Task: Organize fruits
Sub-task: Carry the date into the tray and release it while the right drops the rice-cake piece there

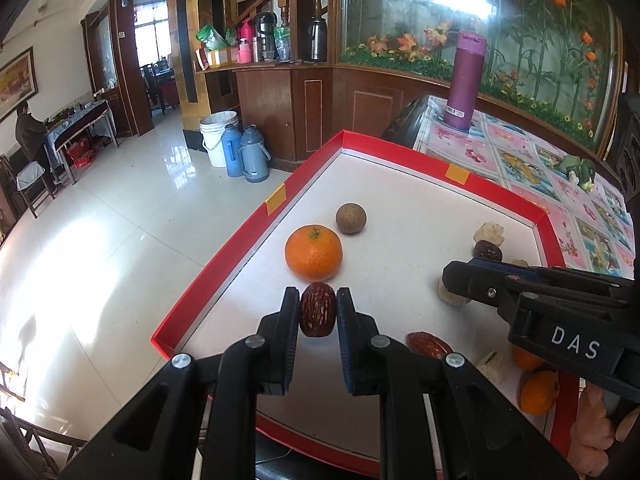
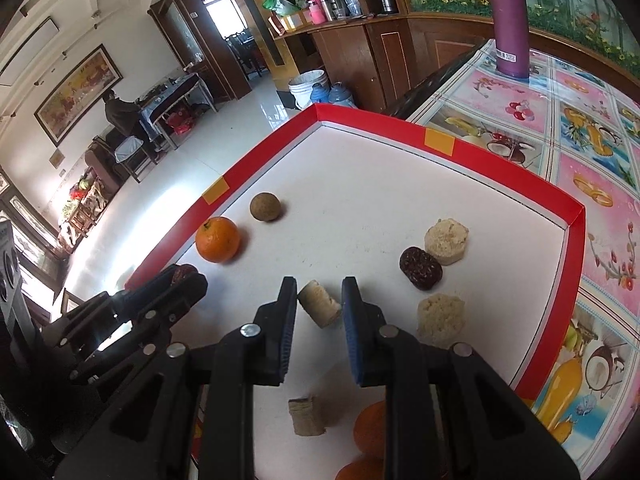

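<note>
A red-rimmed white tray point(image 1: 304, 168) holds the fruits. My left gripper point(image 1: 318, 308) is shut on a wrinkled red date point(image 1: 318, 310), just in front of an orange point(image 1: 314, 253) and a brown round fruit point(image 1: 351, 218). My right gripper point(image 2: 320, 300) is shut on a pale cylindrical piece point(image 2: 319, 305) above the tray floor. In the right wrist view the orange point(image 2: 217, 239) and brown fruit point(image 2: 265, 207) lie at the left rim point(image 2: 256, 164), and a dark date point(image 2: 421, 268) lies between two pale round cakes point(image 2: 446, 241) point(image 2: 440, 316). The right gripper also shows in the left wrist view point(image 1: 452, 280).
Another date point(image 1: 428, 345) and oranges point(image 1: 538, 392) lie at the near right of the tray. A pale block point(image 2: 306, 416) lies under my right gripper. A purple flask point(image 1: 466, 80) stands on the patterned tablecloth point(image 1: 520, 156) behind the tray. The floor drops off left of the tray.
</note>
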The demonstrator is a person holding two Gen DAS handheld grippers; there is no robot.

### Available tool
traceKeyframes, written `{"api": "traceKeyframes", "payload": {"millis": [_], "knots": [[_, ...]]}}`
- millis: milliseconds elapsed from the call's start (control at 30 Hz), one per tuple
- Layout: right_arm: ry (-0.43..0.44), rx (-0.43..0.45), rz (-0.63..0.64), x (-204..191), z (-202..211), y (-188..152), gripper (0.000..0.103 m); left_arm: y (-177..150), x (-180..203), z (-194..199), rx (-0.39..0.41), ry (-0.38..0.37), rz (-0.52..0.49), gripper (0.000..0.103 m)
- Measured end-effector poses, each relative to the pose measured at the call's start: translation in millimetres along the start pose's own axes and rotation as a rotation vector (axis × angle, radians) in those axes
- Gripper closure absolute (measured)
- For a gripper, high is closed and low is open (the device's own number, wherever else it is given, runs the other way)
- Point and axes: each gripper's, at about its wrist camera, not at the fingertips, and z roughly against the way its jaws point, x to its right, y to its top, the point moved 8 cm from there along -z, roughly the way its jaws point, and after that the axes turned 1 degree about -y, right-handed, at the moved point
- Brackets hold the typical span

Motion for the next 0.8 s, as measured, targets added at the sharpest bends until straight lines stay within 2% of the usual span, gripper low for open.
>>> {"api": "traceKeyframes", "payload": {"millis": [233, 333, 500, 600, 667, 800], "knots": [[0.006, -0.006, -0.009, 2.1, 0.8, 0.3, 0.077, -4.4, -4.5, -1.9, -0.024, 0.035, 0.009, 0.084], [0.018, -0.005, -0.02, 4.8, 4.7, 0.2, 0.077, -5.0, -8.1, 0.9, -0.023, 0.062, 0.019, 0.07], [0.027, 0.044, -0.04, 11.4, 25.8, 2.2, 0.077, 2.5, -10.5, 22.6, 0.045, 0.103, 0.021, 0.041], [0.024, 0.07, -0.054, 15.5, 39.1, 1.6, 0.077, 8.3, -9.8, 40.4, 0.094, 0.128, 0.028, 0.029], [0.019, 0.087, -0.061, 17.2, 48.8, 0.1, 0.077, 11.8, -9.0, 53.4, 0.124, 0.148, 0.027, 0.024], [0.009, 0.126, -0.06, 17.7, 71.5, -5.2, 0.077, 19.0, -4.7, 82.6, 0.18, 0.184, 0.016, 0.021]]}}
